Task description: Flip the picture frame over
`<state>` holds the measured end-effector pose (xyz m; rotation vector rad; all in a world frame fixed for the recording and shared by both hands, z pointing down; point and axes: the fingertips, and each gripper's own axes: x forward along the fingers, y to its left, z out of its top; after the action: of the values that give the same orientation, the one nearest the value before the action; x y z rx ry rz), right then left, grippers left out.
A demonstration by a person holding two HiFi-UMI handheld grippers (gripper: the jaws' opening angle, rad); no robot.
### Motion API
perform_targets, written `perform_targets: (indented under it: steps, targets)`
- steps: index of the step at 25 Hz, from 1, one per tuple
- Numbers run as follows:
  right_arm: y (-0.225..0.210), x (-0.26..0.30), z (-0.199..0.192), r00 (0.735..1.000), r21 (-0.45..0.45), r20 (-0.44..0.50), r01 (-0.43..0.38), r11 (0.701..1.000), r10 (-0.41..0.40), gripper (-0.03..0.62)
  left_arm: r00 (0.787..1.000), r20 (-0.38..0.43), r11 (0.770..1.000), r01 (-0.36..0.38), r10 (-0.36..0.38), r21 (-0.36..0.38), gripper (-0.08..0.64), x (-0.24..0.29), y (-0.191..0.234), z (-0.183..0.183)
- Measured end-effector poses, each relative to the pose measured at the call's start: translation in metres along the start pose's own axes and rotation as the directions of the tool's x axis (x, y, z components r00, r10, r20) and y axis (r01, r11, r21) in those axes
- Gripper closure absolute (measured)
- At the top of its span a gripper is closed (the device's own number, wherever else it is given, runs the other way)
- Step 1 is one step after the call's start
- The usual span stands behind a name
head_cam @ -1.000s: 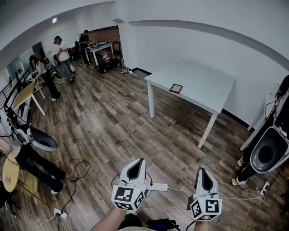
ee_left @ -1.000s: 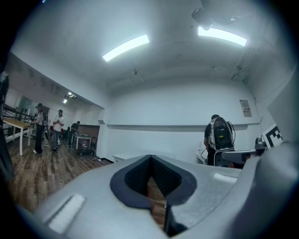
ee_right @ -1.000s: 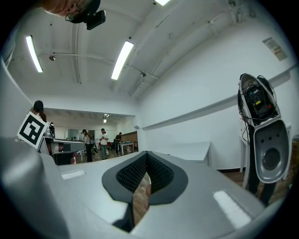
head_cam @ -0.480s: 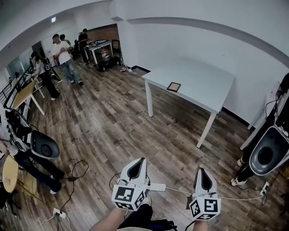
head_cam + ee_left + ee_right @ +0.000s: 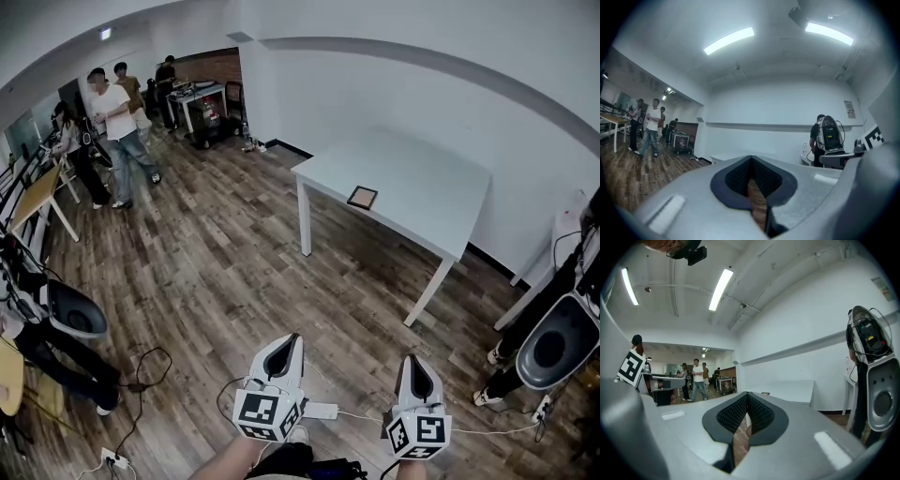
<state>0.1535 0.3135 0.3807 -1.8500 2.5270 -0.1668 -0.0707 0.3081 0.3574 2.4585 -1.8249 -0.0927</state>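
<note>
A small dark picture frame (image 5: 362,197) with a brown middle lies flat on the white table (image 5: 422,183) near its left front edge, far ahead of me. In the right gripper view the picture frame (image 5: 765,393) shows as a thin dark sliver on the table (image 5: 790,389). My left gripper (image 5: 283,353) and right gripper (image 5: 413,373) hang low at the bottom of the head view, over the wooden floor, well short of the table. Both are shut with nothing between their jaws.
Several people (image 5: 108,117) stand at the far left by desks and a cart (image 5: 202,98). A person with a backpack rig (image 5: 558,328) stands right of the table. Cables and a power strip (image 5: 319,411) lie on the floor near my feet.
I have come slightly closer to the table; it sits a little lower and larger in view. The person in the white shirt has walked nearer. Both grippers keep their pose.
</note>
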Motion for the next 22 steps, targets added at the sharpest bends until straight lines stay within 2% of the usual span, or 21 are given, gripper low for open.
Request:
perform_targets:
  steps: [9, 22]
  targets:
    - [0.025, 0.090, 0.018, 1.000, -0.033, -0.002, 0.011, 0.999, -0.011, 0.566, 1.000, 0.013, 1.000, 0.009, -0.008, -0.025, 0.560, 0.066, 0.073, 0.014]
    - [0.033, 0.144, 0.022, 1.000, -0.048, 0.002, 0.009, 0.999, -0.009, 0.566, 1.000, 0.009, 0.999, 0.015, -0.015, -0.028, 0.560, 0.106, 0.108, 0.012]
